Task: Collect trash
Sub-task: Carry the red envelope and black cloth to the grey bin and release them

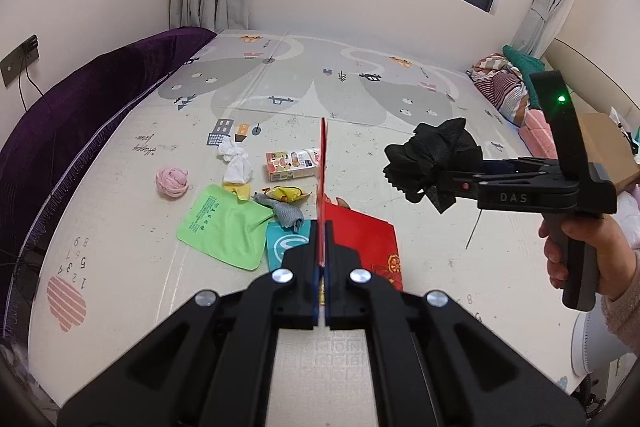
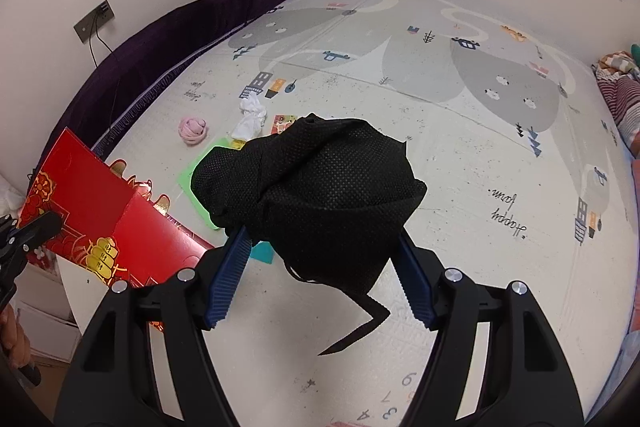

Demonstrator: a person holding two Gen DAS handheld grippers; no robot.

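My left gripper (image 1: 323, 251) is shut on the edge of a red paper bag (image 1: 362, 239), which shows open in the right wrist view (image 2: 100, 211). My right gripper (image 2: 320, 247) is shut on a crumpled black face mask (image 2: 316, 195), held in the air to the right of the bag; it also shows in the left wrist view (image 1: 432, 163). On the play mat lie a white tissue (image 1: 236, 163), a pink wad (image 1: 172, 183), a green pouch (image 1: 224, 227), a small snack box (image 1: 290, 165), a yellow wrapper (image 1: 286, 193), a grey rag (image 1: 286, 213) and a teal packet (image 1: 282, 247).
A purple cushion (image 1: 80, 131) runs along the left wall. Folded blankets (image 1: 504, 83) lie at the far right, with a cardboard box (image 1: 612, 151) beside them. A white cabinet (image 2: 60, 299) stands under the bag.
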